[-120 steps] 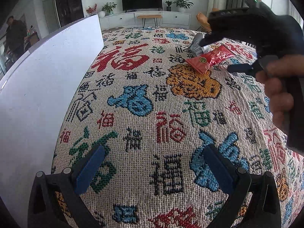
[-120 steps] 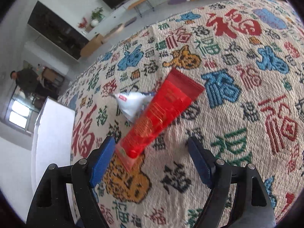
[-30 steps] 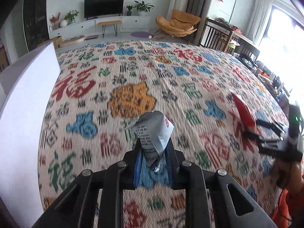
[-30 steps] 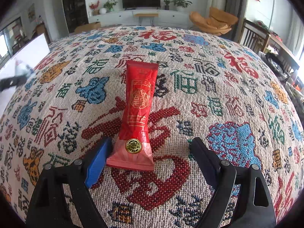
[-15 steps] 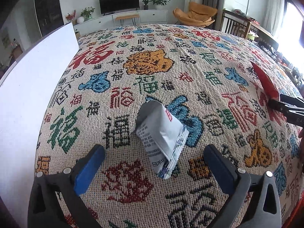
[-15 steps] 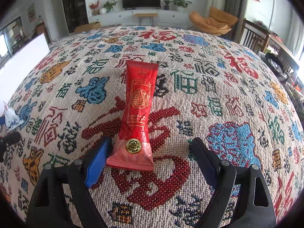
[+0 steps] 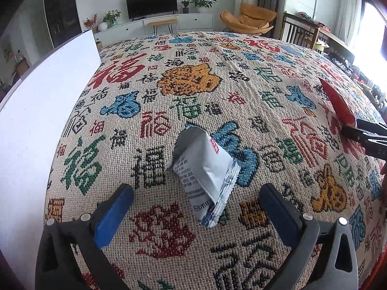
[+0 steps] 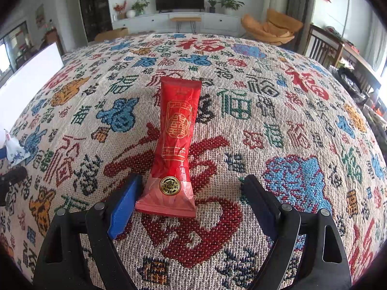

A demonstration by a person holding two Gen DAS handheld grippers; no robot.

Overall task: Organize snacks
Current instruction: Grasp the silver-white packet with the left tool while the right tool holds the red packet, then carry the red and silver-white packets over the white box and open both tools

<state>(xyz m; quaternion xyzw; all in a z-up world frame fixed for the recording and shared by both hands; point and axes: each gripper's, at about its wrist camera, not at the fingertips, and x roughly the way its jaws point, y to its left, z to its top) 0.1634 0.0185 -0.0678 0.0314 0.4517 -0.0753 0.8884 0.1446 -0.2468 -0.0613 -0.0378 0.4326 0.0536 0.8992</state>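
On the patterned cloth (image 7: 241,91) that covered the whole work surface, we had both snacks set down and both tools released, so we judged the placing step to be at its end. Our left gripper (image 7: 196,207) had just been opening and stood spread as wide as it goes, with the silver packet (image 7: 205,169) lying between its jaws but touched by neither blue pad. Our right gripper (image 8: 191,200) stood open too, the red packet (image 8: 176,140) resting between its jaws with its sealed near end just beside the left pad (whether that pad brushed the wrapper we could not tell). The two packets lay well apart, silver toward the white board (image 7: 36,108) at the left edge and red farther right; in the left view the red one's tip showed at the far right, next to the other tool. Next, in our judgement, each hand needed to back straight away without dragging a wrapper along, or else close again if the pair was meant to lie side by side. The silver packet looked crumpled and folded, its torn top gaping, small print on its back and a red mark near one corner. The red one was long and slim, smooth, with gold line ornament and a round gold seal near its nearer end
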